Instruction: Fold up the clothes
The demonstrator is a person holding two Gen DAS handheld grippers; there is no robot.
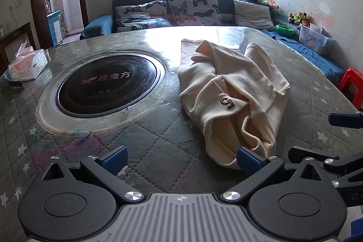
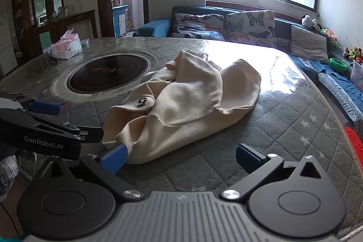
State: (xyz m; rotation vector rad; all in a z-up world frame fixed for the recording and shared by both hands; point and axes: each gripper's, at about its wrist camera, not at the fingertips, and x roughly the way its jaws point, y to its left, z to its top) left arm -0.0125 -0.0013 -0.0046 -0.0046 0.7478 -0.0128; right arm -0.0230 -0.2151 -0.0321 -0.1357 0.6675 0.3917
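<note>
A cream garment with a small dark "5" mark lies crumpled on the quilted table; it also shows in the right wrist view. My left gripper is open, low over the table at the garment's near end, its right fingertip against the cloth edge. My right gripper is open too, its left fingertip touching the garment's near edge. Neither holds anything. The left gripper shows at the left of the right wrist view.
A round black cooktop is set in the table, left of the garment. A tissue pack sits at the far left. A sofa with butterfly cushions and a red stool stand beyond the table.
</note>
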